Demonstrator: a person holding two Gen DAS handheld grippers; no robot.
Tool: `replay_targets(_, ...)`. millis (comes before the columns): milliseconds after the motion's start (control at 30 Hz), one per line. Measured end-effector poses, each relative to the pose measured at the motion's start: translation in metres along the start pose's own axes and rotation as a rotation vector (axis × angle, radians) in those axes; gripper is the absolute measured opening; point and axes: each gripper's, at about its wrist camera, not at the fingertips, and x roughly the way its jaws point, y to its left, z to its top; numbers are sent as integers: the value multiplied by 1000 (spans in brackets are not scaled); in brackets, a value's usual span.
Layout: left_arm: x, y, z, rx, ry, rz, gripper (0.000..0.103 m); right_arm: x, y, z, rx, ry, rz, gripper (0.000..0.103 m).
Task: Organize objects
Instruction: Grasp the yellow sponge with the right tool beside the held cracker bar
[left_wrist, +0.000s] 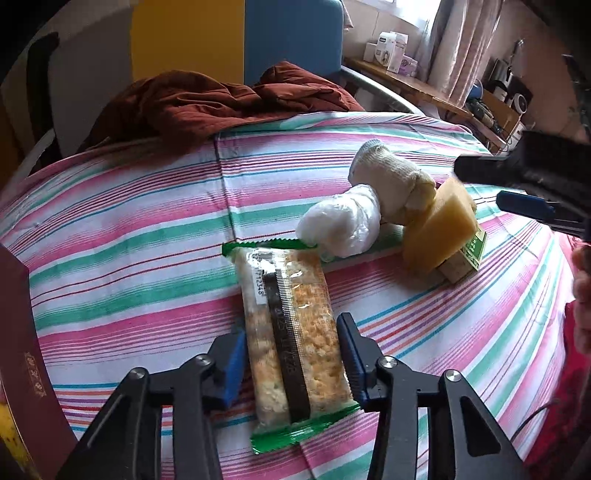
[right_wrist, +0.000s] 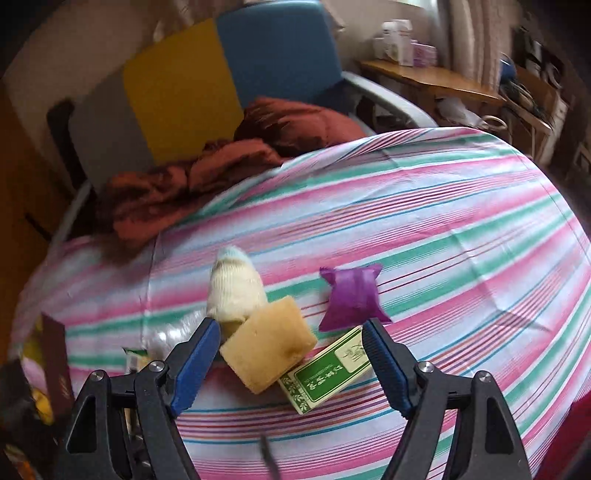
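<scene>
A rice-crisp snack bar (left_wrist: 291, 332) in a clear wrapper with green ends lies on the striped cloth (left_wrist: 129, 221). My left gripper (left_wrist: 293, 354) has its blue pads against the bar's two long sides. Behind it sit a white plastic bundle (left_wrist: 343, 225), a cream sock (left_wrist: 388, 177), a yellow sponge (left_wrist: 436, 229) and a green box (left_wrist: 469, 258). My right gripper (right_wrist: 290, 325) hangs open just above the sponge (right_wrist: 269, 350) and the green box (right_wrist: 328, 373), touching neither. The sock (right_wrist: 234, 288) and a purple pouch (right_wrist: 352, 295) lie just beyond.
A maroon box (left_wrist: 22, 350) stands at the left edge of the cloth. A rust-red blanket (left_wrist: 207, 103) is heaped at the back, against a blue and yellow chair (left_wrist: 291, 37). A cluttered wooden shelf (left_wrist: 406, 85) runs along the far right.
</scene>
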Motion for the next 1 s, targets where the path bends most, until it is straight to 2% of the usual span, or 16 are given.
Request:
replay_targets(233,-1,4,-1,14,-6,-21,46,18,16,-6,-108,47,-38,81)
replay_targets(400,-1,1,-5,42,-30,-8,46,26,18,-8,-121,70,-72,80)
replay_targets(467,-1,-2,-8,74,-50,10,46,28,20,-10,-134,82,-74,67)
replay_targets(533,-2,-4,-12,91,-77,21,46,29,24,-12,-159,87,-78,59)
replay_targets(733,0,-5,-17,105,-113,33,46,20,33,-15,-201,58,-118,53)
replay_targets(867,1,-8,-21,114,-131,44,46,7,44,-19,-242,7,-189,53)
replay_targets(1000,1,-9,-22,120,-140,52,46,-6,56,-23,-294,-43,-183,53)
